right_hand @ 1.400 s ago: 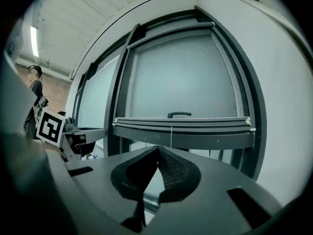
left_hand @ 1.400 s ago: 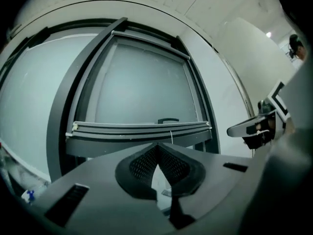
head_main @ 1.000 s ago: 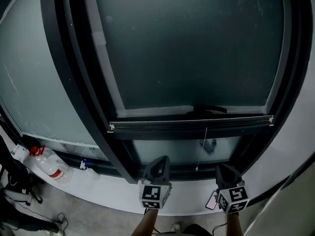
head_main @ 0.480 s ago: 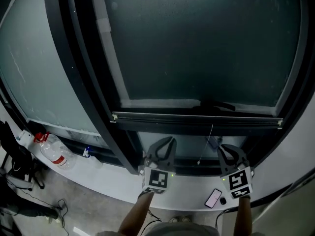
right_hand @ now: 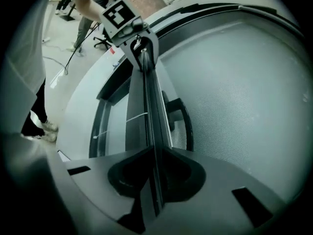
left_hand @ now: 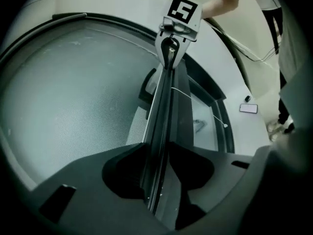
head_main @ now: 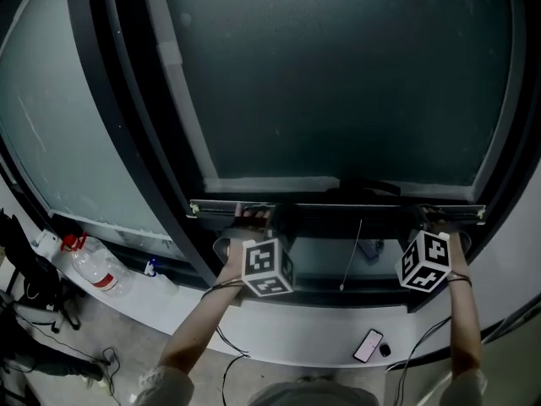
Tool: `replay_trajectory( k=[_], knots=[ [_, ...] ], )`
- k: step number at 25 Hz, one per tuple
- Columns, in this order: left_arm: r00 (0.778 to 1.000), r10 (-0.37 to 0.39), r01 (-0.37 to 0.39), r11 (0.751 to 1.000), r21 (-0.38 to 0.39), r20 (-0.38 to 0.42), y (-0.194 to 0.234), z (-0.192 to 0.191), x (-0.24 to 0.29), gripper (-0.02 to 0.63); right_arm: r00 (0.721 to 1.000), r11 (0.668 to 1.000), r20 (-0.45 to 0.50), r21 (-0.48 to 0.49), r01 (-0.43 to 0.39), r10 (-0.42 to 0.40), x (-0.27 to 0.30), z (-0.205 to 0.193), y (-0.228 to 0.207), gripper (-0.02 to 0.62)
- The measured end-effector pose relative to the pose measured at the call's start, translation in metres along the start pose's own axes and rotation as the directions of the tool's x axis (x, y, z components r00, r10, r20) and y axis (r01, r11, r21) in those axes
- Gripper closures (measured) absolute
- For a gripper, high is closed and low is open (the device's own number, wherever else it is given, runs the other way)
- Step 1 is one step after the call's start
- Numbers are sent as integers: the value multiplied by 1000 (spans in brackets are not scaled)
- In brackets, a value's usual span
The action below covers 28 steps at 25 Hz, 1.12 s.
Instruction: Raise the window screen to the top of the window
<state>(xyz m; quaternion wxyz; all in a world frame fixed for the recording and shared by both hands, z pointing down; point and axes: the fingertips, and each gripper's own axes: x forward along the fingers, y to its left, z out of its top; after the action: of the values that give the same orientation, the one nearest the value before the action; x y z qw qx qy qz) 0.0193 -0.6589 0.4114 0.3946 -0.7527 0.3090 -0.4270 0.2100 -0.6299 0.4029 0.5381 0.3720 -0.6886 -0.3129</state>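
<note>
The window screen's grey mesh (head_main: pixel 338 74) ends below in a dark bottom bar (head_main: pixel 338 212) that runs level across the window. My left gripper (head_main: pixel 254 214) is at the bar's left end and my right gripper (head_main: pixel 433 216) near its right end, both rolled onto their sides. In the left gripper view the bar (left_hand: pixel 164 106) passes between the left gripper (left_hand: pixel 156 146) jaws, which have just been opening. Their tips lie against both its faces. In the right gripper view the right gripper (right_hand: pixel 155 151) likewise clamps the bar (right_hand: pixel 149 106).
A black handle (head_main: pixel 368 184) sits on the screen just above the bar, and a thin pull cord (head_main: pixel 351 256) hangs under it. On the white sill (head_main: pixel 287 328) lies a phone (head_main: pixel 369 343). A water bottle (head_main: pixel 89 269) stands at the far left.
Both grippers have risen from above the sill to the screen's bottom bar and rolled onto their sides. The bar now lies between each pair of jaws.
</note>
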Motion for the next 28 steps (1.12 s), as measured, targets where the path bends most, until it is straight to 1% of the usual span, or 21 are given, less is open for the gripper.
replay_trajectory(
  k=[2, 6, 8, 11, 12, 14, 15, 17, 20, 22, 23, 26, 28],
  knots=[
    [999, -40, 40, 999, 17, -18, -2, -3, -1, 451, 999, 998, -31, -42, -38, 37, 4, -5, 3, 543],
    [992, -95, 97, 995, 13, -80, -7, -20, -2, 451, 996, 995, -55, -67, -76, 72, 9, -14, 8, 545],
    [991, -93, 96, 995, 27, -101, -6, -27, -3, 451, 995, 994, -54, -66, -87, 84, 11, -17, 8, 553],
    [991, -68, 72, 997, 37, -111, -3, -29, -2, 457, 995, 993, -49, -67, -93, 90, 10, -18, 8, 554],
    [990, -62, 68, 997, 45, -126, -2, -31, -2, 473, 995, 993, -50, -71, -92, 89, 10, -18, 8, 555],
    [983, -71, 82, 995, 60, -170, -2, -40, 0, 514, 995, 993, -48, -71, -89, 86, 10, -17, 9, 555],
    [980, -81, 94, 994, 62, -181, -3, -45, 0, 517, 995, 994, -44, -66, -88, 85, 10, -17, 9, 555],
    [981, -79, 93, 993, 69, -177, -3, -48, -1, 517, 996, 995, -36, -57, -87, 85, 10, -16, 10, 555],
    [983, -51, 69, 993, 94, -179, -1, -47, -2, 521, 995, 994, -34, -53, -92, 91, 10, -17, 9, 555],
    [982, -61, 81, 991, 105, -180, 0, -48, -1, 523, 995, 994, -33, -55, -99, 97, 10, -16, 8, 555],
    [981, -70, 93, 989, 119, -183, 1, -49, -1, 546, 994, 993, -33, -57, -101, 100, 10, -16, 8, 555],
    [972, -95, 137, 972, 191, -214, 0, -50, -1, 556, 993, 992, -40, -65, -111, 108, 9, -16, 9, 555],
    [966, -103, 157, 963, 218, -238, -1, -51, 0, 562, 992, 991, -49, -70, -116, 113, 9, -16, 9, 555]
  ],
)
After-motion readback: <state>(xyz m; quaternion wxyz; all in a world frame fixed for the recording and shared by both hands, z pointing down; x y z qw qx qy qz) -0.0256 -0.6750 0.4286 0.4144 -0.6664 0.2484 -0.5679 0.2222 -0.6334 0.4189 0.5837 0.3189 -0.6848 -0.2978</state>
